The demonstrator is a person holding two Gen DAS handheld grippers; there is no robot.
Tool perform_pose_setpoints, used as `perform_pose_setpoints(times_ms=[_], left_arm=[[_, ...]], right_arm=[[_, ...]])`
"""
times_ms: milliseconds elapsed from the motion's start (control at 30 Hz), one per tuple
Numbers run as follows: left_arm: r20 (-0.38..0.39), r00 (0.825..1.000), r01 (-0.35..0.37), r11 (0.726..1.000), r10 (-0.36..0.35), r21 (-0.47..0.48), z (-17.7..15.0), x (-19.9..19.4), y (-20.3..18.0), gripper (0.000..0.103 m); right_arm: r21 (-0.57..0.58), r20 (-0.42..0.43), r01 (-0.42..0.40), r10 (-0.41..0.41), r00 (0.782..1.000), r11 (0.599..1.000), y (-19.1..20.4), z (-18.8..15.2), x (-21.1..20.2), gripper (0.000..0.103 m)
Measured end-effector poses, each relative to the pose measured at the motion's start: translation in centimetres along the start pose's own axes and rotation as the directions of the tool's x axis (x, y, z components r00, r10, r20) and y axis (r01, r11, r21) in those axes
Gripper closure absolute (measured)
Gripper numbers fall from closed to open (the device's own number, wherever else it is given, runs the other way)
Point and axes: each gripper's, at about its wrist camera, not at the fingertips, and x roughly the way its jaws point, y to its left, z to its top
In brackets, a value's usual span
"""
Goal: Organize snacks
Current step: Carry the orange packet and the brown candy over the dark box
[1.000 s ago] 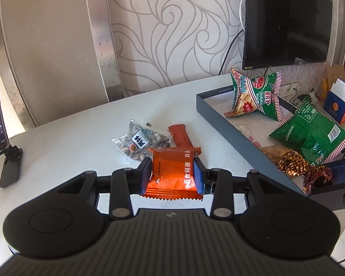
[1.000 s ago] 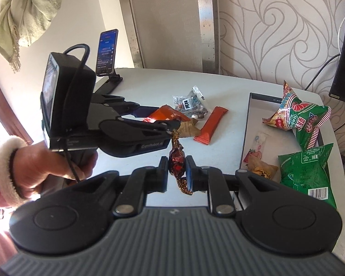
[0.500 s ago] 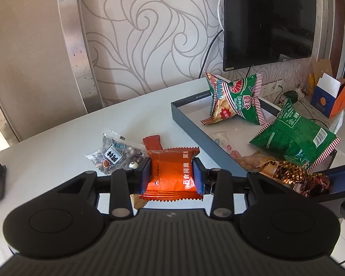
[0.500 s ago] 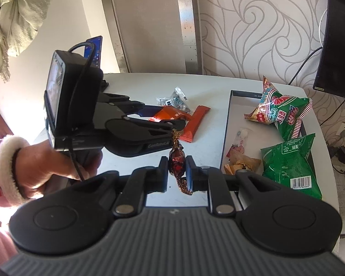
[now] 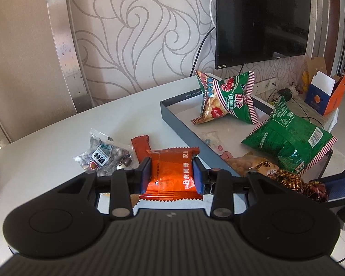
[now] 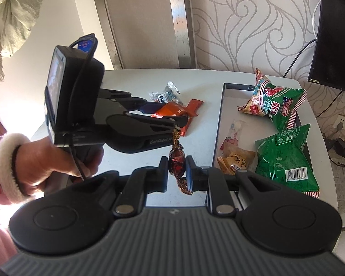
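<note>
1. Currently, the left tool (image 5: 171, 176) is closed partway on an orange wafer packet (image 5: 171, 172), its pads pressing the packet's 2 long edges. The right tool (image 6: 177, 169) is fully closed on a foil-wrapped candy (image 6: 176, 164), gripped at its bulging middle.
2. Location: each item sits between its tool's pads, lifted off the surface (image 5: 57, 142). The tray (image 5: 184, 131) lies ahead and to the right of the left tool.
3. Handling, packet: likely light and crinkly, with a stiff, brittle core. Hold across the width, as now; heavy squeeze may crush the contents.
4. Handling, candy: small, light, with slick foil. Grip the body, not the twisted ends, which would probably slip or untwist.
5. Loose items ahead of the left tool: a clear nut bag (image 5: 104, 157) and a red bar (image 5: 141, 147). The bag looks soft and shifting; take it at a sealed edge.
</note>
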Motion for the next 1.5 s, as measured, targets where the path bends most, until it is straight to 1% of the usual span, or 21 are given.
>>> perform_pose_setpoints(times_ms=[433,700,900,1133,1500], left_arm=[[0.014,1.000,0.020,1.000,-0.020,-0.001,1.3,0.9,-1.1,0.060],[0.030,0.998,0.052,0.998,-0.052,0.025,3.3,2.5,-3.1,0.060],[0.023,0.997,0.075,0.996,-0.076,0.045,4.7,5.1,-4.8,0.060],[0.001,0.996,0.094,0.994,-0.094,0.063,5.8,8.6,-6.7,0.060],[-0.044,0.993,0.110,0.991,-0.106,0.083,6.3,12.8,-8.6,0.060]], right_arm=[[0.010,-0.001,0.011,-0.011,1.000,1.000,-1.0,0.1,-0.1,0.085],[0.031,-0.002,0.036,-0.036,0.999,0.999,-2.3,-0.2,-0.6,0.085],[0.060,-0.009,0.071,-0.071,0.997,0.996,-3.7,-1.0,-1.3,0.085],[0.102,-0.013,0.131,-0.130,0.991,0.986,-5.3,-1.8,-2.7,0.085],[0.153,-0.036,0.197,-0.194,0.980,0.968,-7.0,-3.0,-3.9,0.085]])
